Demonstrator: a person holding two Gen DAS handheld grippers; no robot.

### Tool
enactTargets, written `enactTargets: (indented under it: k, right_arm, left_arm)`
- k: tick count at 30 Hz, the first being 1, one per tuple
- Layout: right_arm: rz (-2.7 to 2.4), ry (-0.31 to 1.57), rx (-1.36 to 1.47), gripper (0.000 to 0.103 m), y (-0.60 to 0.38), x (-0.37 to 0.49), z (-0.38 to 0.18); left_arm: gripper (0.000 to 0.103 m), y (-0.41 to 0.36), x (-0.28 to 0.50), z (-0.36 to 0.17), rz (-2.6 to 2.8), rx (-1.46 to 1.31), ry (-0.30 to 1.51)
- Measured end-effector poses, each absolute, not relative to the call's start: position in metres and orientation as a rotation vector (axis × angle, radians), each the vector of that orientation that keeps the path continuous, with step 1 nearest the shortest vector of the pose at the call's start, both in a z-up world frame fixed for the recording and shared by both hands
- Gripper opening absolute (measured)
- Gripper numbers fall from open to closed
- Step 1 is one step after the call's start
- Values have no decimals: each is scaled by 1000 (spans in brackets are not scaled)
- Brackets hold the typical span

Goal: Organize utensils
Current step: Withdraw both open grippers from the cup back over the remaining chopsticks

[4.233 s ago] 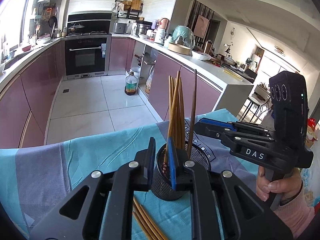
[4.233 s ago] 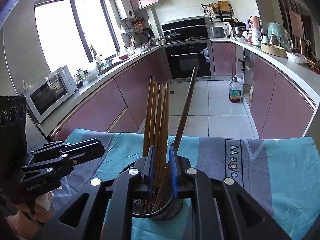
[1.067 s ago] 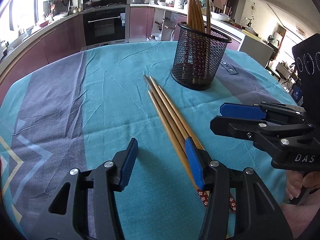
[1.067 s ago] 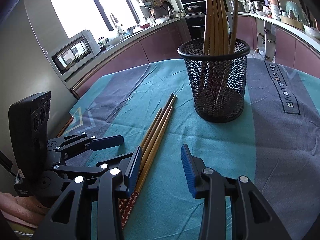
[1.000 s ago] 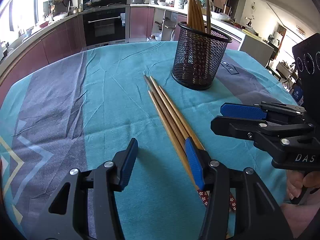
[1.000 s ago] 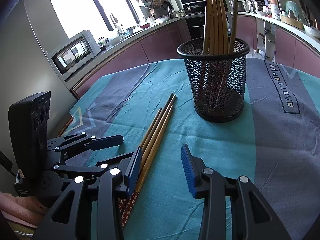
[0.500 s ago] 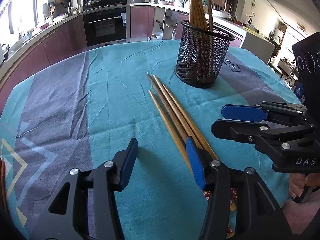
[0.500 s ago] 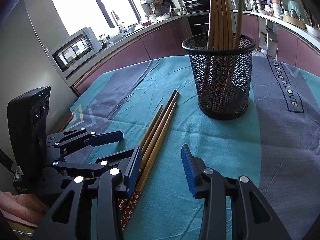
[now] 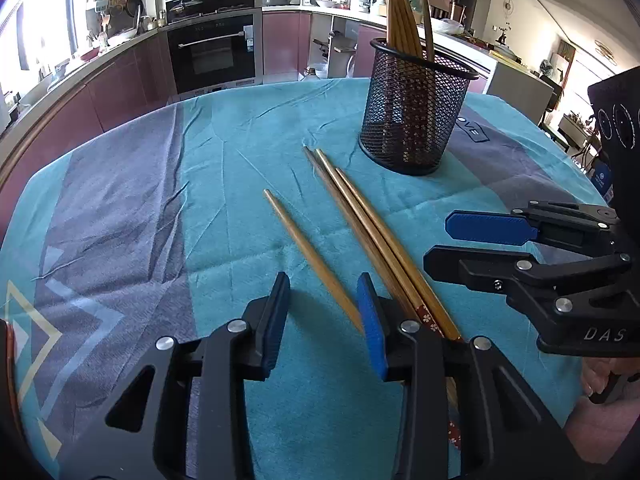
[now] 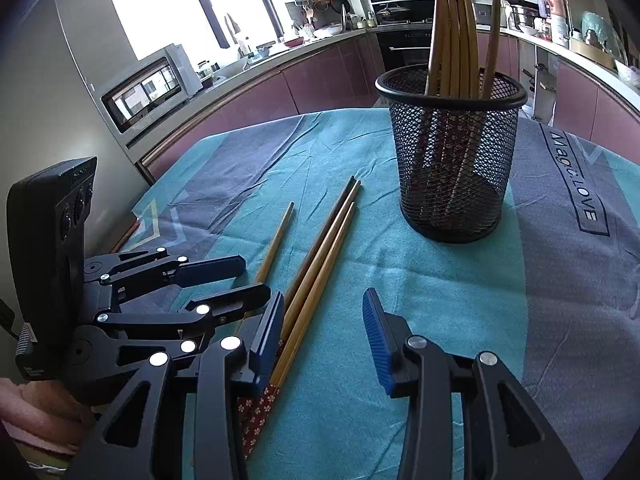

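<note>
Teal cloth [image 9: 240, 152] bears slim wooden chopsticks [image 9: 360, 216] beside round mesh holder [image 9: 412, 116].

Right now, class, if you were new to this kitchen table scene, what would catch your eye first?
The black mesh holder, standing upright on the teal tablecloth with chopsticks bristling from it. Then the loose chopsticks lying on the cloth in front of it, one apart from the other three, just ahead of the left hand-held gripper.

Four chopsticks [image 9: 362, 232] flat beside mesh holder [image 9: 414, 120]
</note>
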State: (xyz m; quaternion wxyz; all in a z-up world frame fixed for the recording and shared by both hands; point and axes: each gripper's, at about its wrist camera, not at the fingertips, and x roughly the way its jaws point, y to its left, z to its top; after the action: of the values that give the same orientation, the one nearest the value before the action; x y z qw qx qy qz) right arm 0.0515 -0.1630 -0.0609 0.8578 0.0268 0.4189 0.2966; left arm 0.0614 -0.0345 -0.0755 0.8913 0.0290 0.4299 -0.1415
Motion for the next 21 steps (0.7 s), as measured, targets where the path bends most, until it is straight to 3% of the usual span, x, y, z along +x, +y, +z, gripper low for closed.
enactTargets:
  k: [21]
  right_arm:
    - [545, 888, -67, 35, -148, 53, -69]
  left_arm:
    - [24, -29, 70, -76, -325, 18, 896]
